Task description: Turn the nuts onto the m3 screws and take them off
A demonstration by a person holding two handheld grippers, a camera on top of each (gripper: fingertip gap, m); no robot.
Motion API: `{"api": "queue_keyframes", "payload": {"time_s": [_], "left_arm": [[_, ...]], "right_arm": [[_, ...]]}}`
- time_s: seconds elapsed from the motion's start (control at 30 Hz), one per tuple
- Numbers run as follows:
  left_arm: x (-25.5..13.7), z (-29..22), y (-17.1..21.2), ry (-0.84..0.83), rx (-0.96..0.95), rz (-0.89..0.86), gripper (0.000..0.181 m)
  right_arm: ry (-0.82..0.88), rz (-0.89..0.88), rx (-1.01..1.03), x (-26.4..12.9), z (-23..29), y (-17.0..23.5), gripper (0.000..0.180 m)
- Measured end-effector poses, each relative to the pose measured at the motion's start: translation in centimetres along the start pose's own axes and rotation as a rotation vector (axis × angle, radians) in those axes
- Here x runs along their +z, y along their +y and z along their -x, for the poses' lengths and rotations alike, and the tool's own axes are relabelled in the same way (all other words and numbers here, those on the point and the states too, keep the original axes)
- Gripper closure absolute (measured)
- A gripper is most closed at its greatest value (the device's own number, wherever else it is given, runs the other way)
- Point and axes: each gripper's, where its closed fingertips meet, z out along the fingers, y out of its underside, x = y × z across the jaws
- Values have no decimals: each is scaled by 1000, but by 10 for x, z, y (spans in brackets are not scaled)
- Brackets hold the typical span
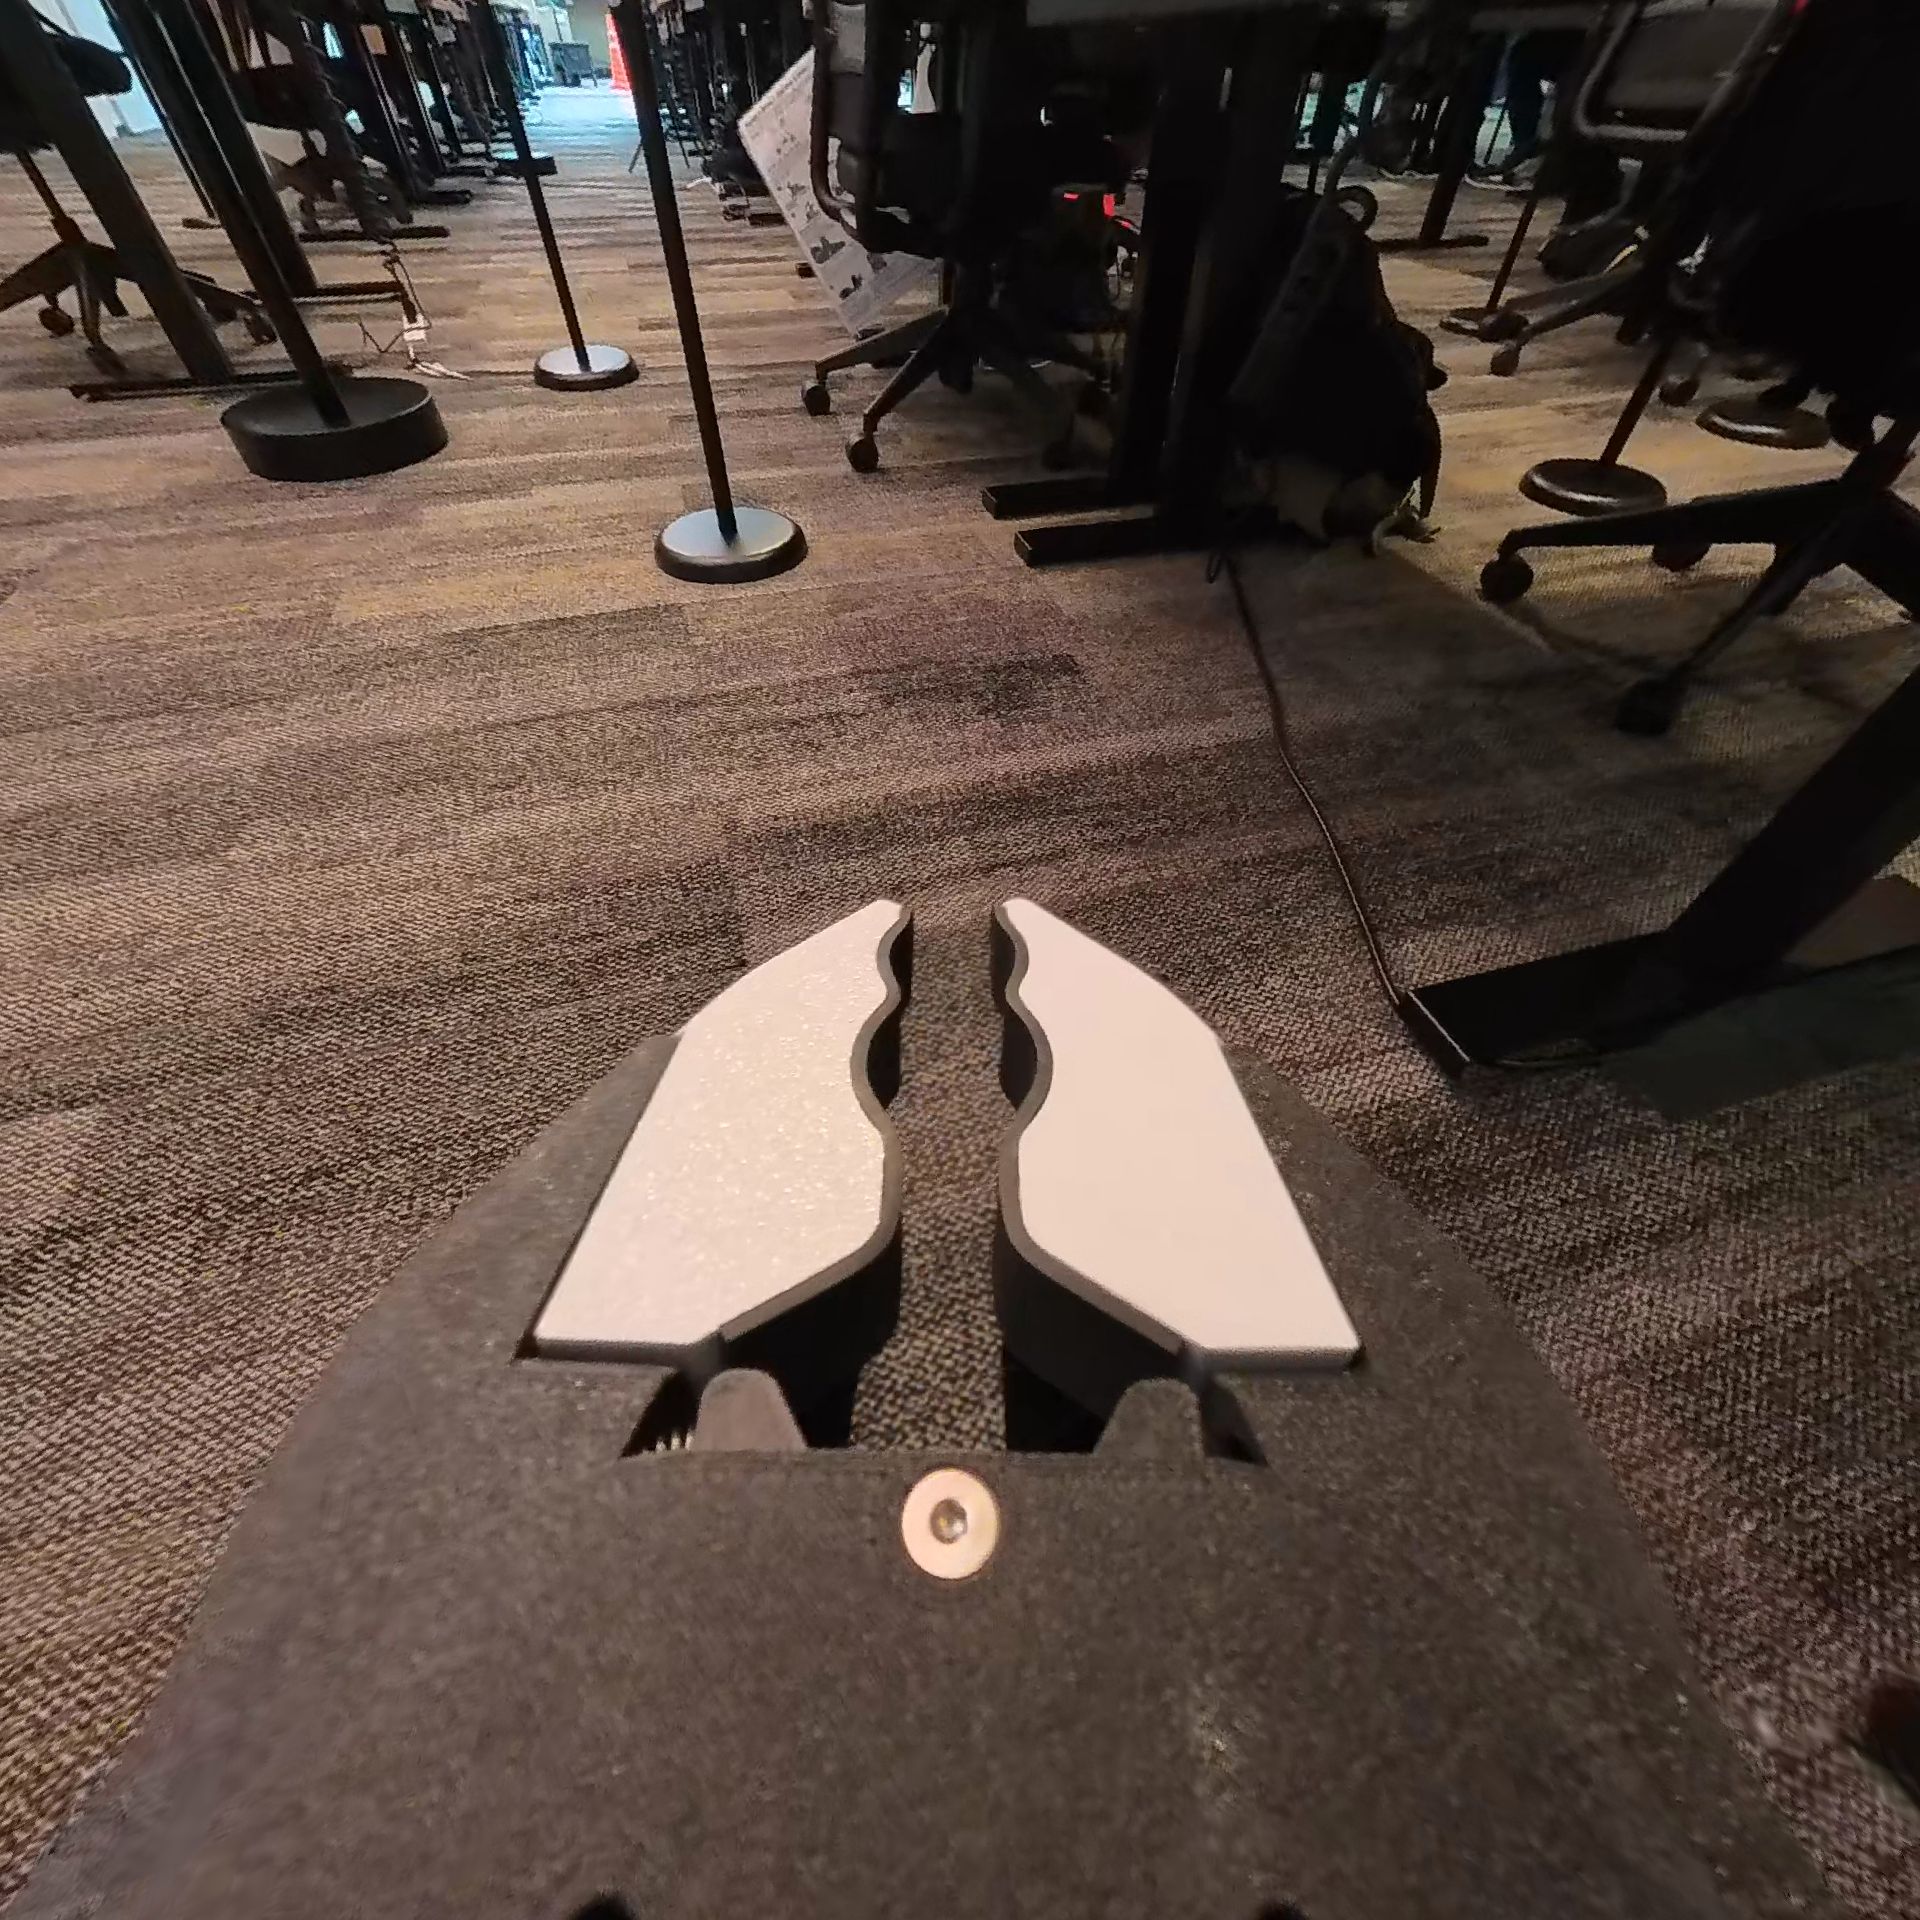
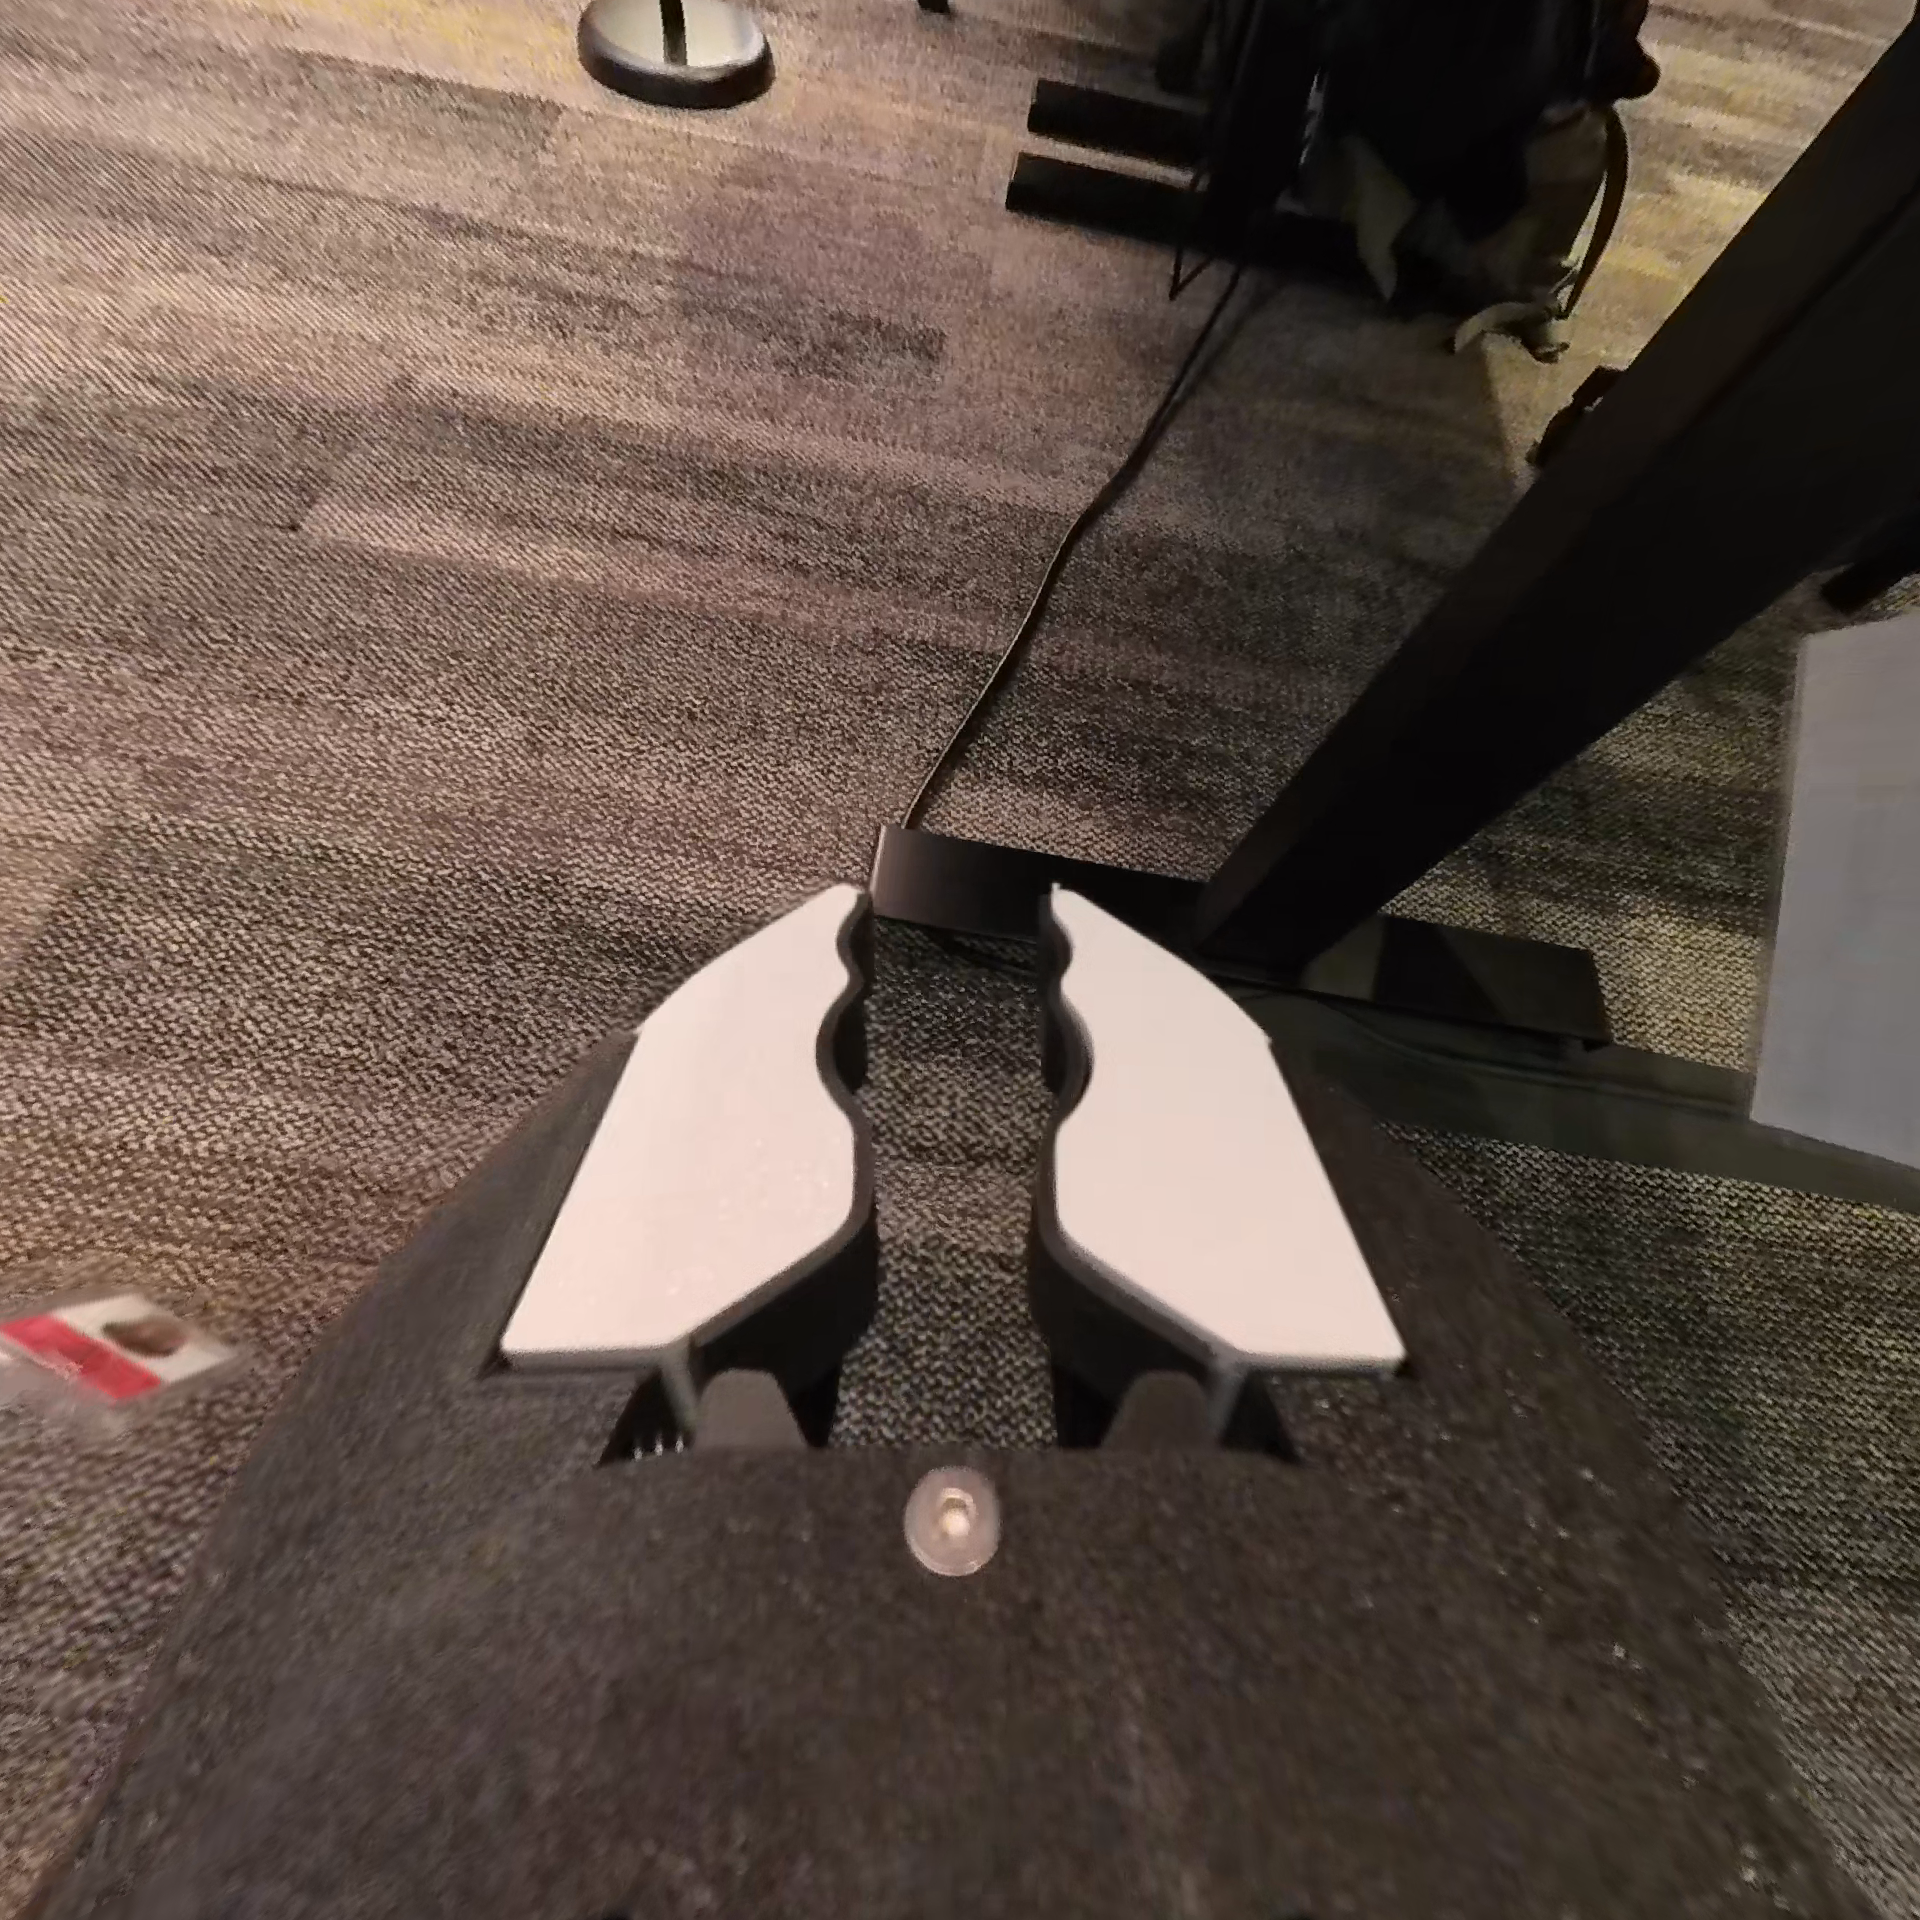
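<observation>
I have both claws hanging low over the mottled grey-brown carpet (image 1: 520,831), the left gripper (image 1: 951,920) with a narrow gap between its white-faced fingers, the right gripper (image 2: 951,904) spread wider, each holding nothing. Neither nuts nor M3 screws show in either view. I judge this a resting pose away from the work, beside the black metal desk leg (image 2: 1538,582).

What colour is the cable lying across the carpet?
Black: the cable runs over the mottled grey-brown carpet toward a desk foot, clearest in the left wrist view.

Mottled grey-brown carpet (image 1: 520,831), black desk legs (image 1: 1174,312), stanchion bases (image 1: 730,542), wheeled office chairs (image 1: 935,343)
</observation>
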Motion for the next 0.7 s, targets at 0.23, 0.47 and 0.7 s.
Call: {"api": "queue_keyframes", "payload": {"time_s": [0.23, 0.47, 0.7], "left_arm": [[-3, -1, -3, -9, 15, -11, 168], [-3, -1, -1, -2, 11, -4, 168], [0, -2, -2, 0, 7, -7, 168]], "right_arm": [[-1, -23, -12, -2, 1, -5, 152], [19, -30, -9, -6, -2, -8, 152], [52, -33, 4, -15, -8, -9, 152]]}}
